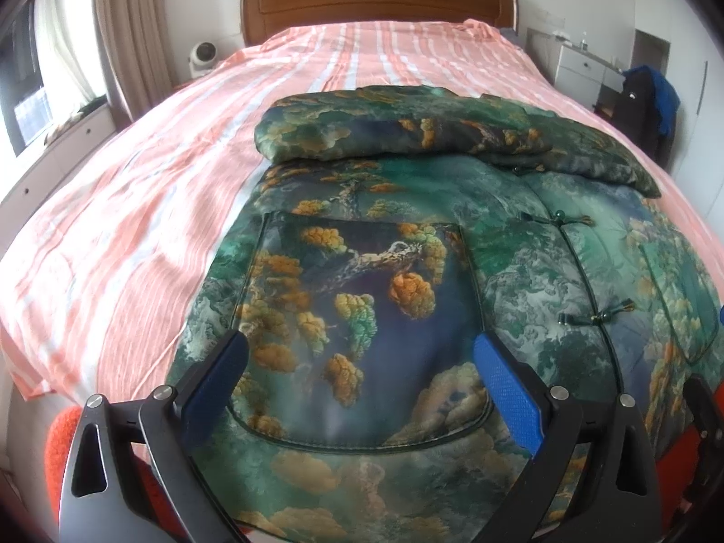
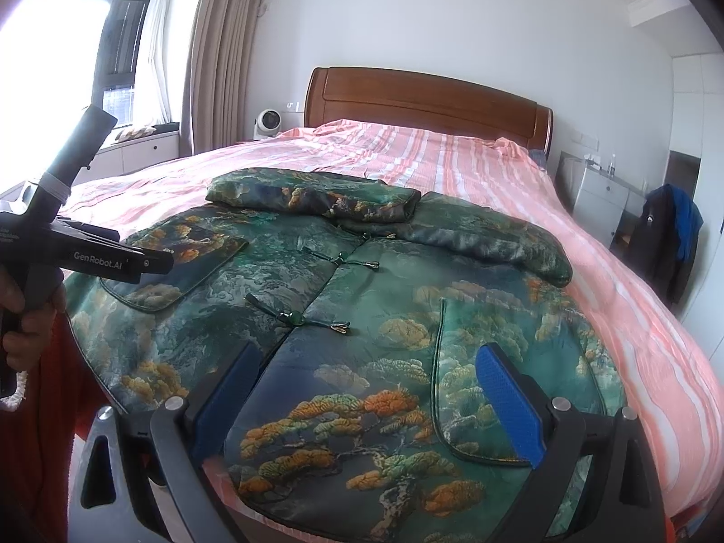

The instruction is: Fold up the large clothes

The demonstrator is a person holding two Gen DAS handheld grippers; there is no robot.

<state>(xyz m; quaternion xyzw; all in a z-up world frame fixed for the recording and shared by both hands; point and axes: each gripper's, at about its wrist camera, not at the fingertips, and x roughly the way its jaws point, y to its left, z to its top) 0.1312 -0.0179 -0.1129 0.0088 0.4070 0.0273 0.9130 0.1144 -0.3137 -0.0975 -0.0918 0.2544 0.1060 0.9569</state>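
A large padded jacket (image 1: 407, 235) printed with green landscape and orange trees lies flat on the bed, front up, its knot buttons (image 2: 294, 314) fastened. Both sleeves (image 1: 384, 129) are folded across the chest near the collar. My left gripper (image 1: 359, 348) hovers open over the jacket's left patch pocket (image 1: 362, 330), nothing between its blue pads (image 1: 507, 389). My right gripper (image 2: 369, 362) hangs open above the hem by the right pocket (image 2: 479, 380). The left gripper's body (image 2: 90, 258) shows at the left of the right wrist view, held by a hand (image 2: 27, 316).
The bed (image 1: 135, 208) has a pink-and-white striped sheet and a wooden headboard (image 1: 378, 2). A small white fan (image 1: 201, 56) stands left of it, curtains and a window beyond. White drawers (image 2: 602, 197) and a chair with dark clothes (image 2: 669, 235) are on the right.
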